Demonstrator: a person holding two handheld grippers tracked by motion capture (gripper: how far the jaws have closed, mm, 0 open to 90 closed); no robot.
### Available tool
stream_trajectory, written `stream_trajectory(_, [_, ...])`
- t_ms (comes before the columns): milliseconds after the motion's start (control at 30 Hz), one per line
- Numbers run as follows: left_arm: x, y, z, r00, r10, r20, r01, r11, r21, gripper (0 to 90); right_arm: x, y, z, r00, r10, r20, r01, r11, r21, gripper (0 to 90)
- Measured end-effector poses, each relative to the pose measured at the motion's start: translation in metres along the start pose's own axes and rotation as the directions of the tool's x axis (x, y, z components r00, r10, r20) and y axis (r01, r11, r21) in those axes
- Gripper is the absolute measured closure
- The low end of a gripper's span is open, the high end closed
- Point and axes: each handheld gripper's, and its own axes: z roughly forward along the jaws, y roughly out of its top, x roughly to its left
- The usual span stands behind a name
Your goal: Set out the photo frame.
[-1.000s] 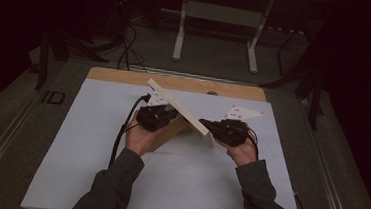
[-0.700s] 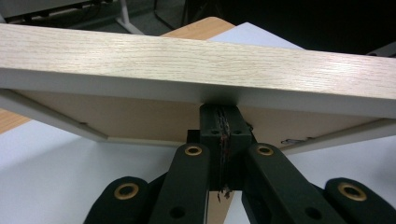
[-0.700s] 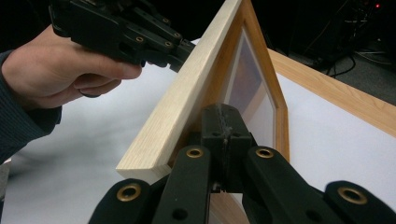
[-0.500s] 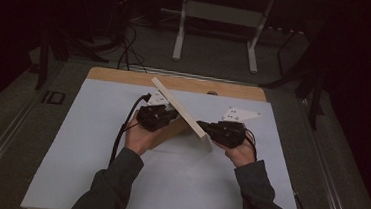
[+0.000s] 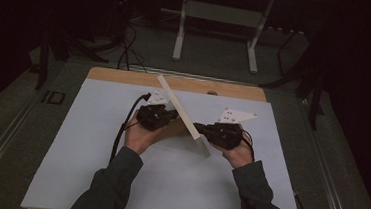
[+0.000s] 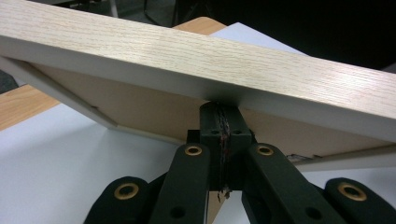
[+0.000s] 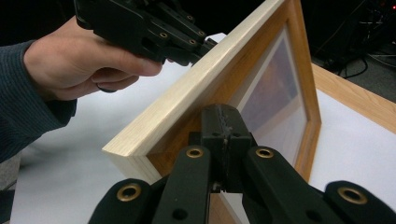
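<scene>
wooden picture frame point(image 5: 183, 112) tilted on edge over the white bench point(image 5: 80, 141), long axis diagonal far-left to near-right. left tongs point(image 6: 219, 122) clamped on its back edge. right tongs point(image 7: 226, 128) clamped on its near rim

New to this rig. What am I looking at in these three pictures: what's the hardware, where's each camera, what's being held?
There is no robot here. A person holds a hand-operated two-jaw gripper in each hand: the left gripper and the right gripper.

The high view comes from a fixed camera above the person's side, looking forward and down on the table, which is wooden with a white sheet over most of it.

The other two pictures come from cameras riding on the grippers, each looking along its own black jaws.

Both grippers are shut on a light wooden picture frame, tilted up on edge above the sheet. The left gripper view shows its brown backing; the right gripper view shows its glazed front and the other hand.
</scene>
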Motion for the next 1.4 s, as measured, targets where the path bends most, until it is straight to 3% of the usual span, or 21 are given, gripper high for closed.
stream_trajectory(800, [0.0,0.001,0.003,0.9998,0.02,0.003,-0.02,0.9998,0.006,90.0,0.01,0.005,0.011,0.9992,-0.024,-0.032,0.024,1.0,0.007,89.9])
stream_trajectory(1400, [0.002,-0.001,0.006,0.9984,0.032,0.047,-0.031,0.9994,-0.013,90.0,0.017,0.009,0.02,0.9978,-0.039,-0.054,0.039,0.999,0.009,89.9])
